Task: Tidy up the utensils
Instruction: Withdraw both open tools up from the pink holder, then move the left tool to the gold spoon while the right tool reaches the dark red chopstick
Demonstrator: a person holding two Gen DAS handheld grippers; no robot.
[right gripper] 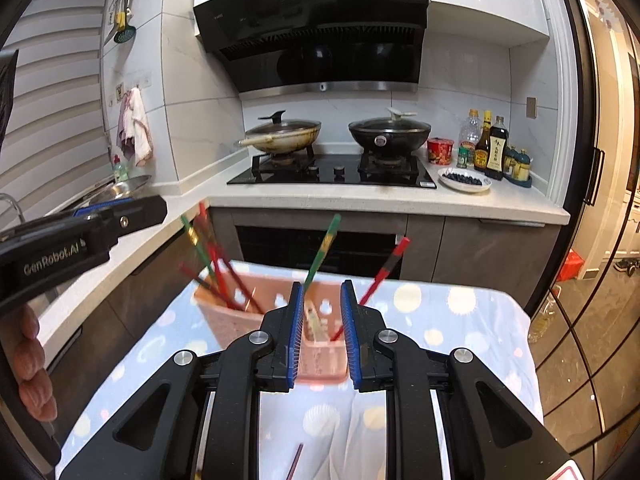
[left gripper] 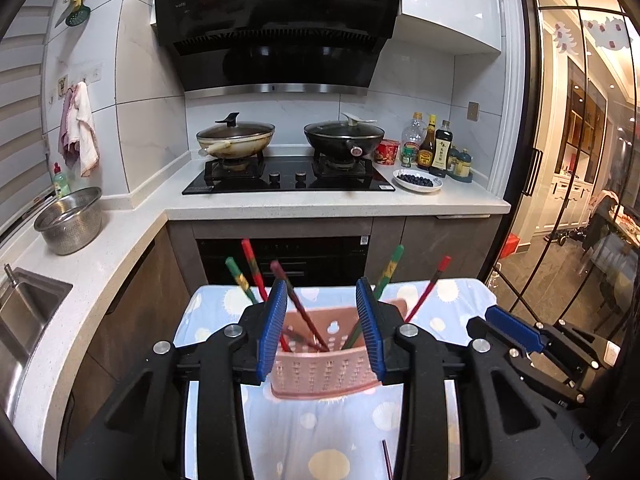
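Observation:
A pink perforated utensil holder (left gripper: 320, 368) (right gripper: 228, 320) stands on a table under a blue dotted cloth (left gripper: 304, 432) (right gripper: 460, 340). Several red and green chopsticks (left gripper: 252, 268) (right gripper: 322, 252) lean out of it, some to the left and two to the right. My left gripper (left gripper: 322, 330) hovers just in front of the holder, open, its blue pads touching nothing. My right gripper (right gripper: 323, 334) faces the holder's right end with a narrow gap, also open and empty. One dark chopstick (left gripper: 387, 458) (right gripper: 295, 462) lies loose on the cloth near me.
Each gripper shows in the other's view, the right one (left gripper: 516, 332) and the left one (right gripper: 120, 216) with a hand (right gripper: 32, 360) below. Behind is a counter with two lidded woks (left gripper: 236, 138) (left gripper: 344, 134), bottles (left gripper: 436, 148), a plate (left gripper: 418, 181), a steel colander (left gripper: 70, 220) and a sink (left gripper: 24, 312). Glass doors (left gripper: 580, 200) close off the right.

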